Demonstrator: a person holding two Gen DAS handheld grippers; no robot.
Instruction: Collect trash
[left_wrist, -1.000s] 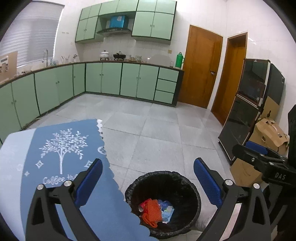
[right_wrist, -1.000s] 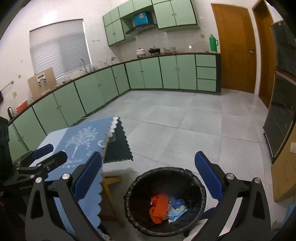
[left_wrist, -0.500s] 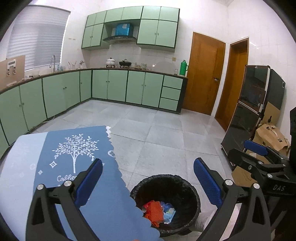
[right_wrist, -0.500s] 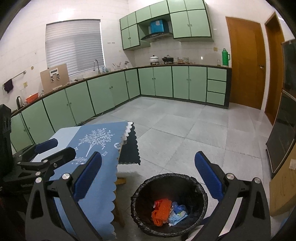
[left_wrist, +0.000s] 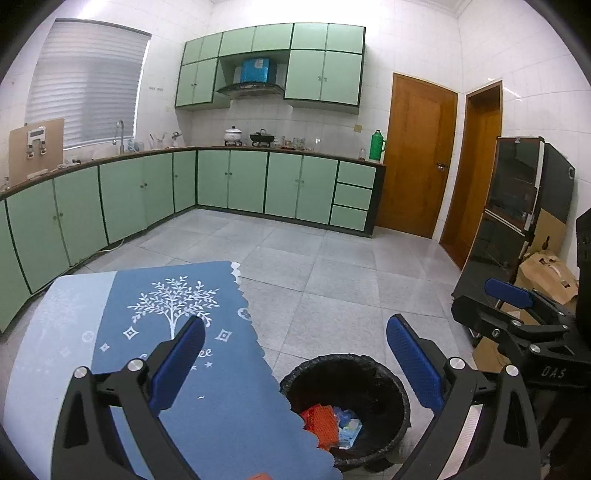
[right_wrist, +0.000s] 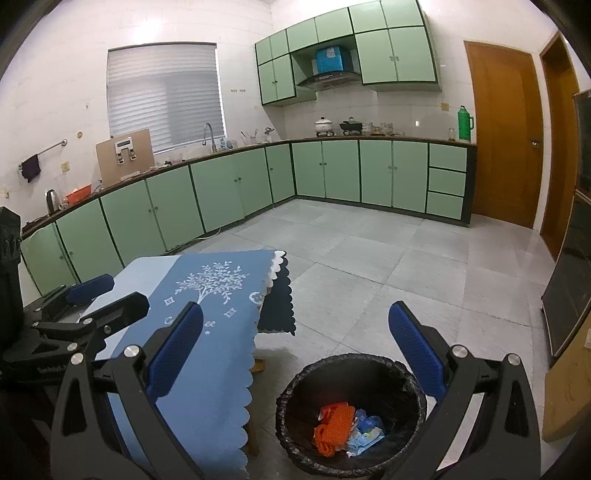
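A black-lined trash bin (left_wrist: 380, 373) (right_wrist: 369, 365) stands on the floor beside the table. Inside it lie an orange mesh piece (left_wrist: 320, 424) (right_wrist: 334, 424) and a blue-white wrapper (left_wrist: 349, 430) (right_wrist: 365, 432). My left gripper (left_wrist: 295, 358) is open and empty, held above the table edge and the bin. My right gripper (right_wrist: 295, 347) is open and empty, above the bin and table corner. The right gripper also shows in the left wrist view (left_wrist: 517, 314); the left gripper shows in the right wrist view (right_wrist: 85, 306).
A low table with a blue tree-print cloth (left_wrist: 192, 332) (right_wrist: 214, 295) is at the left. Green cabinets (left_wrist: 258, 181) line the far walls. Black glass cabinets (left_wrist: 517, 206) and cardboard boxes (left_wrist: 546, 269) stand at the right. Grey tiled floor (right_wrist: 369, 258) lies ahead.
Both grippers have risen and pulled back from the bin, which now sits lower in both views. Both stay open and empty.
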